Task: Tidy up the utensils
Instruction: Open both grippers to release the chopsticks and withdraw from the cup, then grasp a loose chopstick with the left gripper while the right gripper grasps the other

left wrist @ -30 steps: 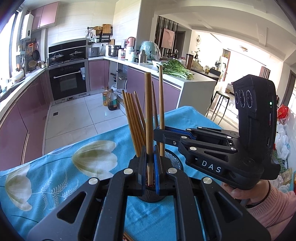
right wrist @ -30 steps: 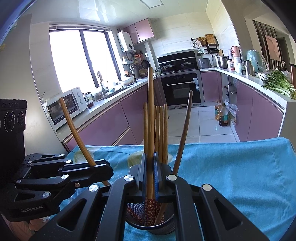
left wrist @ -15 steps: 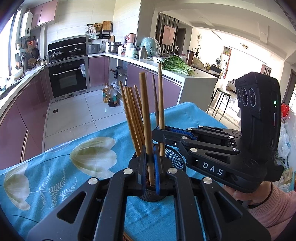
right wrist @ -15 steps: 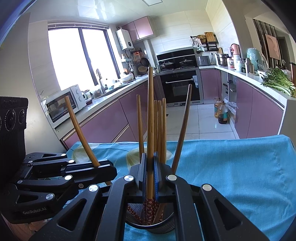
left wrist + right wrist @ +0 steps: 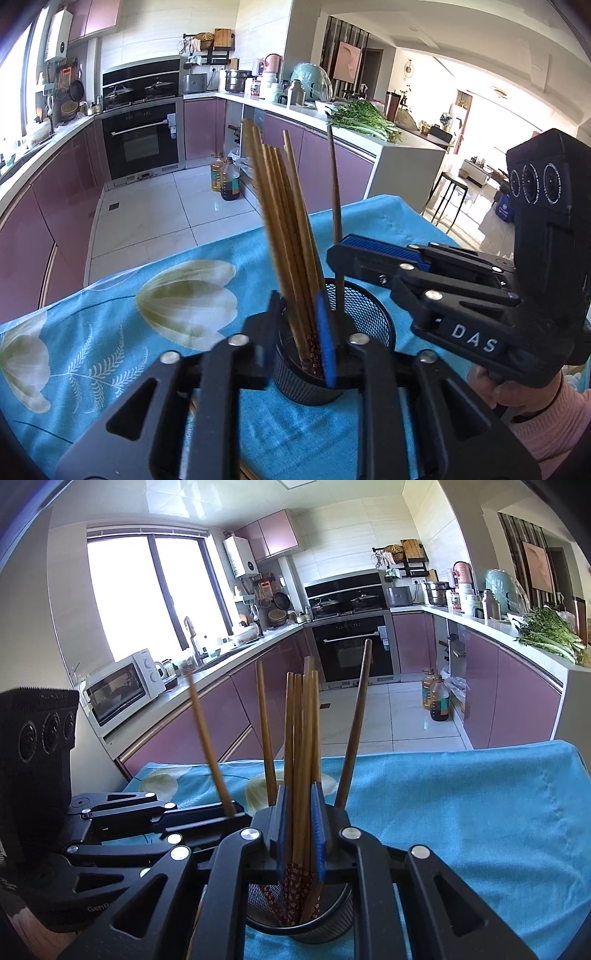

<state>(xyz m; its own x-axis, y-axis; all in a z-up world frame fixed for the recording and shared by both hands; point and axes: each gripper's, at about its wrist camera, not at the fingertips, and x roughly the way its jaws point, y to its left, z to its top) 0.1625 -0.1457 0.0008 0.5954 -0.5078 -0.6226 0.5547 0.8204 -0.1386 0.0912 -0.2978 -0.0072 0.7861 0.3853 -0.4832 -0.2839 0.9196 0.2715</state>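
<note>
A black mesh holder [image 5: 369,317] stands on the blue flowered tablecloth [image 5: 110,332] with several wooden chopsticks [image 5: 288,221] upright in it. My left gripper [image 5: 298,314] sits right over the holder's near rim, its jaws opening; a blurred chopstick is slipping down between them, not pinched. From the right, my right gripper [image 5: 336,254] reaches over the holder beside a darker chopstick [image 5: 334,184]. In the right wrist view my right gripper [image 5: 299,797] is opening too, with the chopsticks [image 5: 303,738] loose between its blue pads [image 5: 317,830] above the holder [image 5: 332,919]. My left gripper [image 5: 236,812] comes in from the left.
A hand in a pink sleeve [image 5: 535,413] holds the right gripper. The table's far edge [image 5: 406,749] drops to a tiled floor with oil bottles [image 5: 229,181]. Purple cabinets, an oven [image 5: 142,140], a microwave [image 5: 122,690] and greens [image 5: 362,118] line the counters.
Both pairs of jaws have parted. The tall chopstick each one pinched has slid down into the holder. My left gripper has come lower over the holder; the right one stayed put.
</note>
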